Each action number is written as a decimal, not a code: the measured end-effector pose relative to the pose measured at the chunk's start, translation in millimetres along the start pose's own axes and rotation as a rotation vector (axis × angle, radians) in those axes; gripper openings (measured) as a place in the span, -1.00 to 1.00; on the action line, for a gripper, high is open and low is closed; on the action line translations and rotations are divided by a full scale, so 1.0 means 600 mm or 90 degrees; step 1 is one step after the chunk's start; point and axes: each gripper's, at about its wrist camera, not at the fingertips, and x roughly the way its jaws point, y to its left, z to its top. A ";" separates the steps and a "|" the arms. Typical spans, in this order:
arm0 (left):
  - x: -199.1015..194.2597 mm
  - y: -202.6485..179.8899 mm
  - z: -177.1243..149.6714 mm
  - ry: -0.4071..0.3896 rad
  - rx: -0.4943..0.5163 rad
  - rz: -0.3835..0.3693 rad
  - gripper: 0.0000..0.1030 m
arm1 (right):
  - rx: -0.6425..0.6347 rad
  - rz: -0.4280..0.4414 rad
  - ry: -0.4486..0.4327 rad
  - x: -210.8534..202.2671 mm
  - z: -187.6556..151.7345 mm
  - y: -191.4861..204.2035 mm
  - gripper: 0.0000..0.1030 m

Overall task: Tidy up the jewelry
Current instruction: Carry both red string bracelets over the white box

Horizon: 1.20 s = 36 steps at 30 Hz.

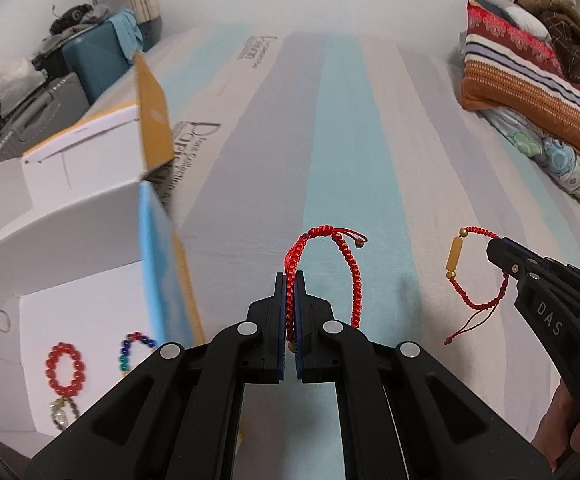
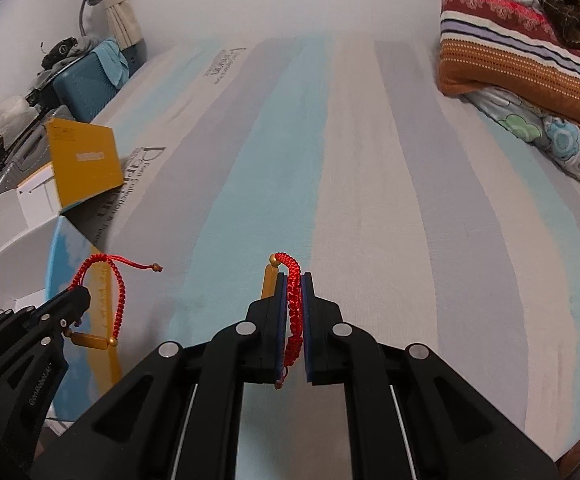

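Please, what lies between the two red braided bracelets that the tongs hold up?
Nothing: in the left wrist view only bare striped bedsheet shows between the left bracelet and the right bracelet.

My left gripper hangs above the bedsheet with a braided bracelet pinched between its pads, the loop arching out ahead and to the right. To its right, well apart, my right gripper pinches a second bracelet, whose tube bead sits left of those fingers. Left of my left gripper stands an open box on the sheet; in it lie a bead bracelet and, just to its right, another beaded one. A second box stands behind the first. Folded blankets lie far right, at the back.
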 end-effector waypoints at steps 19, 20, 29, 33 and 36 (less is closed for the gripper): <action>-0.121 0.199 -0.065 -0.045 -0.087 0.025 -0.95 | -0.093 0.066 -0.066 -0.126 -0.030 0.190 -0.88; -0.123 0.211 -0.067 -0.045 -0.091 0.029 -0.95 | -0.096 0.071 -0.068 -0.130 -0.033 0.200 -0.88; -0.134 0.327 -0.109 -0.044 -0.137 0.077 -0.95 | -0.141 0.128 -0.092 -0.162 -0.052 0.304 -0.88; -0.135 0.366 -0.126 -0.040 -0.154 0.093 -0.95 | -0.161 0.146 -0.091 -0.163 -0.062 0.346 -0.88; -0.132 0.391 -0.135 -0.034 -0.164 0.103 -0.95 | -0.182 0.155 -0.083 -0.153 -0.069 0.381 -0.88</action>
